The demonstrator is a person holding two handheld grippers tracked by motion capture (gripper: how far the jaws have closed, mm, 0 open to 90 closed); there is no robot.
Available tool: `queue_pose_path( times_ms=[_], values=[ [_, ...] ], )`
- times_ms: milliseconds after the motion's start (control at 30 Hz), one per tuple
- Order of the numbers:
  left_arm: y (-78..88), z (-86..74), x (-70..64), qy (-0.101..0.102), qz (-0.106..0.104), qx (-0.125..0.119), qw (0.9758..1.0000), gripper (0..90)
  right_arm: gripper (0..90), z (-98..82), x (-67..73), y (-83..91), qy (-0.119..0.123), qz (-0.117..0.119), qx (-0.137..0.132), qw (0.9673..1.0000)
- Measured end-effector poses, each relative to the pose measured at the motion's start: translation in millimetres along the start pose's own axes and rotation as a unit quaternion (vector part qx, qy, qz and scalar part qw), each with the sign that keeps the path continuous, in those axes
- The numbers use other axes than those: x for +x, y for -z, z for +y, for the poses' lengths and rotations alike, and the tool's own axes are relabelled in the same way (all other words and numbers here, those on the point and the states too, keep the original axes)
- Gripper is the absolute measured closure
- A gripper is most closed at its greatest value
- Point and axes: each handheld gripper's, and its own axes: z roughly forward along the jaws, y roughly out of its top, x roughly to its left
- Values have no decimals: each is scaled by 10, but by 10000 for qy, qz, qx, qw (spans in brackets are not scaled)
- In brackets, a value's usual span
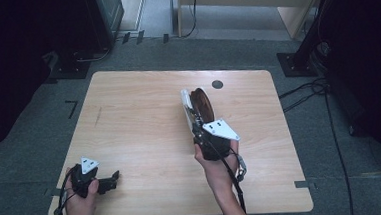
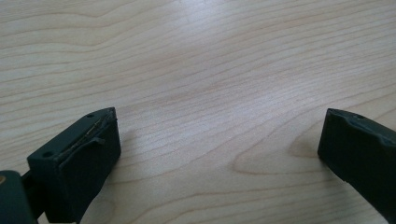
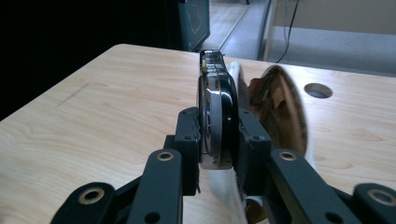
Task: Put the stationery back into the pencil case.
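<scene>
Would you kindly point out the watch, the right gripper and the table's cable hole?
watch (image 3: 215, 119): right gripper view, edge of its case.
right gripper (image 3: 218, 140): right gripper view, between its fingertips.
cable hole (image 1: 217, 84): high view, centre of the opening.

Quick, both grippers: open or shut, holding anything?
Left gripper: open, empty, over bare table.
Right gripper: shut on a round black object, held on edge.

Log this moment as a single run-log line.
left gripper: open, low over table | right gripper: shut on dark round object, held edge-up | brown-and-white item beside it, unclear
</scene>
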Motion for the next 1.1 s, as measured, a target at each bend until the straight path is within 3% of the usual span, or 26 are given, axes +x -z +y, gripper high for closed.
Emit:
queue_pose_path(
  times_ms=[467,1100],
  values=[
    [-2,-1,0,1,5,-13,10000,0,740,79,-248,-203,-167,-288,140,9993],
    [-1,0,0,1,2,-6,10000,0,736,75,-335,-552,-52,-480,627,9969]
  ],
)
